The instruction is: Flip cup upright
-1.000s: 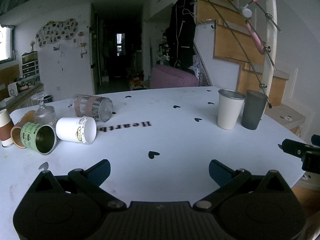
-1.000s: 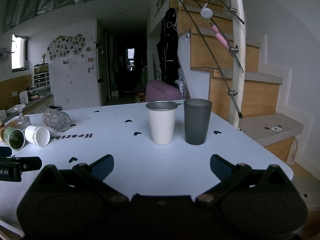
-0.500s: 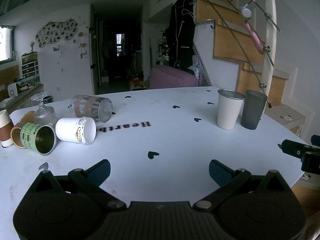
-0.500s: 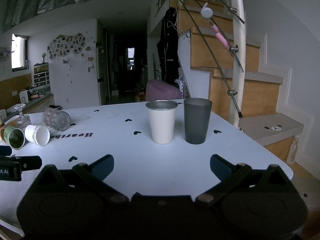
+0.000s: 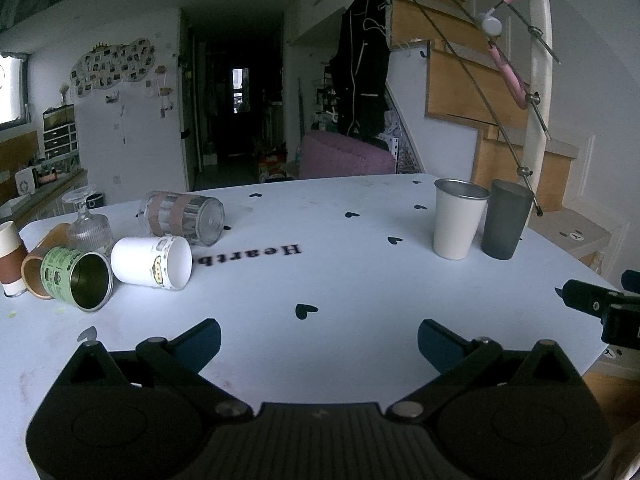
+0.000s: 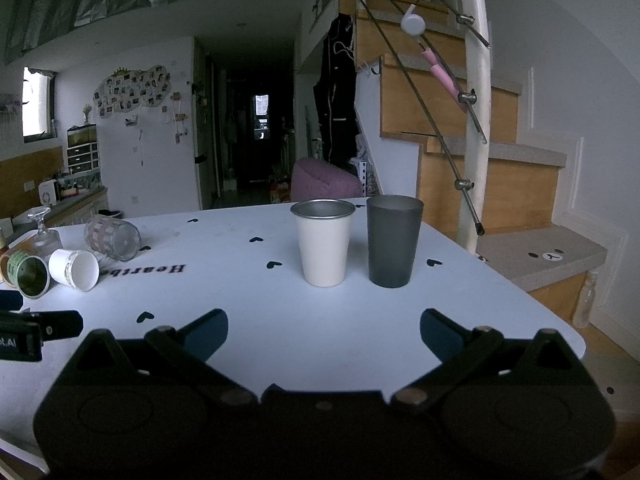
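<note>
- The left claw point(image 5: 319, 334) is spread wide and holds nothing; the right claw point(image 6: 323, 332) is equally wide and empty. Both hover low over the near edge of the bench point(image 5: 360, 280).
- Several cups lie tipped in a cluster at the bench's left edge. The likeliest next one, I judge, is the white printed cup point(image 5: 151, 256), on its side with its mouth facing right and toward the camera.
- It looks light and stiff, probably paper or thin plastic, so it should roll easily and could dent under a hard squeeze. A gentle grip across the mid-wall seems best.
- The green tin cup point(image 5: 76, 277) touches it on the left, and the taped clear glass point(image 5: 182, 217) lies just behind; the glass and the inverted stemmed glass point(image 5: 86, 224) are fragile.
- The white steel tumbler point(image 6: 325, 246) and grey tumbler point(image 6: 392, 240) already stand upright near the right edge.
- The bench's middle is bare, giving room to set a cup down; the left edge is close behind the cluster.
</note>
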A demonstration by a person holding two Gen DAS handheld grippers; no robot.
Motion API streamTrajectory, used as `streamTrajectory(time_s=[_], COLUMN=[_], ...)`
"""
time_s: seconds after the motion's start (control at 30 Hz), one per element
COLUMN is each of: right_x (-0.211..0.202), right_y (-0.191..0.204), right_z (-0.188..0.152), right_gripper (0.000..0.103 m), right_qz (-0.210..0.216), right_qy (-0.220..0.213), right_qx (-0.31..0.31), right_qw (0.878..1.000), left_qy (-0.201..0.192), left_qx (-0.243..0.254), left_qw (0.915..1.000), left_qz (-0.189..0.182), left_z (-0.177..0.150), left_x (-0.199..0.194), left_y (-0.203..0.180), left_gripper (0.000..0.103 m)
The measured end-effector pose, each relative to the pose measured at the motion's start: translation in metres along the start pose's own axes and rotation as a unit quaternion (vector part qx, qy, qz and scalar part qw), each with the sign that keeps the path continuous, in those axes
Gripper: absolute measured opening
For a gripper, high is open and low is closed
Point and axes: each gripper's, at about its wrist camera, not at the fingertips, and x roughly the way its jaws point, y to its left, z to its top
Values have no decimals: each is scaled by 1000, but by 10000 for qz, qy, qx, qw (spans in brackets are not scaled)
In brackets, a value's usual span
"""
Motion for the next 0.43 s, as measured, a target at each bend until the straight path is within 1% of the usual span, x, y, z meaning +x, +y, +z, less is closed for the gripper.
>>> streamTrajectory(time_s=[0.43], right_x=[0], right_y=[0], right_z=[-1], right_gripper=[103], right_qz=[0], right_qy=[8], right_qx=[-2], right_qw=[10000], left_qy=[-4], left_qx=[11], left_qw=[10000], left_qz=[28], left_z=[6], left_x=[-2], left_y=[1], left_gripper=[103])
